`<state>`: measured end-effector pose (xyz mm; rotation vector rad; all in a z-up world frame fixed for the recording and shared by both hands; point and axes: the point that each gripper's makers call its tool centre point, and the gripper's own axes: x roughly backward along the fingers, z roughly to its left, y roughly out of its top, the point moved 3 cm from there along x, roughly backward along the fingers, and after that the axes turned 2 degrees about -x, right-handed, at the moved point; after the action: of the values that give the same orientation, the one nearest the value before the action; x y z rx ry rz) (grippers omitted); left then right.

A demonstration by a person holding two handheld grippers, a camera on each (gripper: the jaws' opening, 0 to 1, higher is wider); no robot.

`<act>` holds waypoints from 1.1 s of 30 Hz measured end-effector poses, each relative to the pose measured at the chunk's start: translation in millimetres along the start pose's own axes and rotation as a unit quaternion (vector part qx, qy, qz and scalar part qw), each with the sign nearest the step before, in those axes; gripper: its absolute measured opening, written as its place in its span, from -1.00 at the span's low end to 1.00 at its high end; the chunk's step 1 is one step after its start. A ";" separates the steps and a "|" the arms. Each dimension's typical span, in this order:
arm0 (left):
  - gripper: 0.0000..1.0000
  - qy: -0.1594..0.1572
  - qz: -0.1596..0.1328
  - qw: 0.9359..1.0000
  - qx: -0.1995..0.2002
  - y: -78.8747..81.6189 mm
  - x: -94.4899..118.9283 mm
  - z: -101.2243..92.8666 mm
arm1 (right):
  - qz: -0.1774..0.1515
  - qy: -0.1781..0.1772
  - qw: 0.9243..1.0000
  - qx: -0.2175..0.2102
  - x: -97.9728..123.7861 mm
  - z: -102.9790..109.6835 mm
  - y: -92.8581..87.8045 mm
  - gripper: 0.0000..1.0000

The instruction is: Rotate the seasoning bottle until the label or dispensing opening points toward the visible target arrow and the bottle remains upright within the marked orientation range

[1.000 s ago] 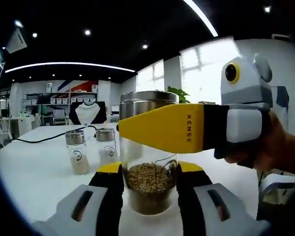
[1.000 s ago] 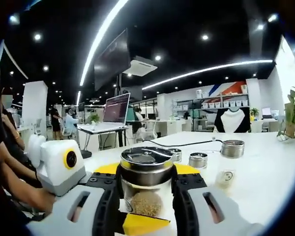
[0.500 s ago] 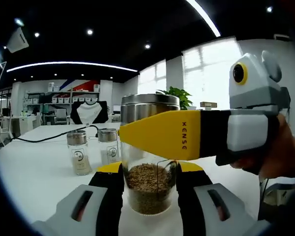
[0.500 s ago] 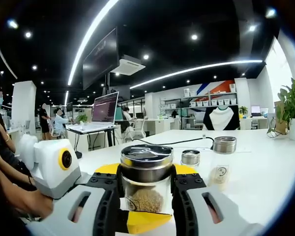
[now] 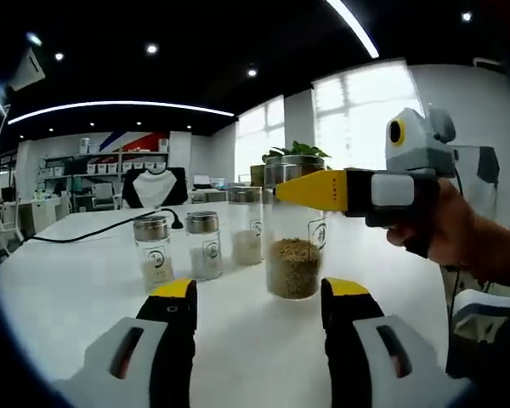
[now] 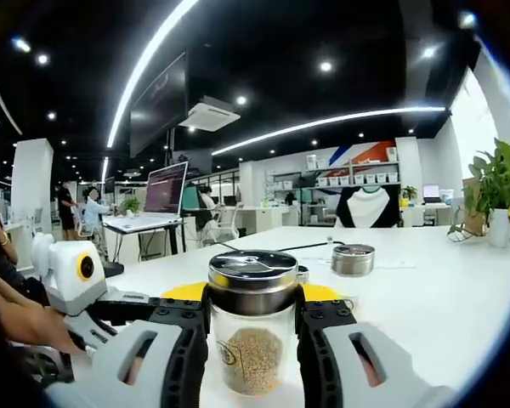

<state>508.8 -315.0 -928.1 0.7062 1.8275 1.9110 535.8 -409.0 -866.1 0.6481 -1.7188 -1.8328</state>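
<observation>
The seasoning bottle (image 6: 253, 331) stands upright on the white surface (image 5: 68, 289), brown grains in its lower half, steel cap on top, a small label turned to my right gripper view. My right gripper (image 6: 253, 340) pinches it just under the cap. A second ago my left gripper (image 5: 259, 293) clamped the bottle's base; it has since pulled back and now sits spread apart, short of the bottle. My right hand (image 5: 459, 234) reaches in level from the side. Three smaller spice jars (image 5: 202, 245) stand in a row just beside the bottle, a black cable (image 5: 93, 234) behind them.
</observation>
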 end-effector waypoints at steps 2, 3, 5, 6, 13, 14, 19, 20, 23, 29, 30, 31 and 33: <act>0.43 0.009 0.005 1.000 -0.006 -1.8 3.2 5.5 | -0.002 -0.012 1.000 -0.001 2.0 -11.3 1.0 -0.27; 0.47 0.012 0.006 1.000 -0.007 -2.4 5.2 8.1 | -0.002 -0.020 1.000 0.000 3.1 -18.5 1.5 -0.27; 0.55 0.016 0.007 1.000 -0.008 -3.5 8.6 12.3 | -0.004 -0.031 0.999 0.003 5.4 -29.7 3.3 -0.27; 0.58 0.018 0.008 1.000 -0.007 -3.6 9.9 14.0 | -0.004 -0.034 0.999 0.005 6.1 -33.8 4.1 -0.27; 0.76 0.026 0.000 1.000 -0.014 -0.7 17.2 21.0 | -0.008 -0.054 0.998 0.009 8.8 -66.6 9.2 -0.26; 0.78 0.026 0.003 1.000 -0.014 -1.4 17.3 22.1 | -0.010 -0.058 0.998 0.011 9.0 -72.7 9.7 -0.26; 0.89 0.033 0.006 0.999 -0.016 -2.4 19.9 26.1 | -0.011 -0.069 0.997 0.017 7.0 -92.0 10.5 -0.26; 0.93 0.033 0.012 0.999 -0.017 -4.3 19.9 26.9 | -0.009 -0.071 0.997 0.018 5.6 -97.0 10.3 -0.26; 0.99 0.046 0.017 0.999 -0.023 -6.2 21.8 29.9 | -0.007 -0.072 0.997 0.016 0.3 -110.8 6.3 -0.26; 0.99 0.046 0.022 0.998 -0.020 -8.2 24.5 31.7 | -0.004 -0.083 0.997 0.007 -5.0 -132.0 0.4 -0.26; 0.99 0.047 0.025 0.998 -0.021 -8.9 25.1 32.2 | -0.004 -0.083 0.996 0.011 -6.4 -135.5 0.0 -0.26; 0.99 0.049 0.026 0.998 -0.021 -9.5 25.5 32.8 | -0.002 -0.084 0.996 0.013 -7.1 -137.5 -0.6 -0.26; 0.99 0.049 0.030 0.998 -0.021 -11.1 26.0 33.9 | 0.001 -0.084 0.996 0.020 -8.8 -141.7 -1.9 -0.26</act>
<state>508.2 -271.6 -936.4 0.6714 1.8380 2.0487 637.4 -507.5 -878.2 0.5207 -1.8676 -1.9035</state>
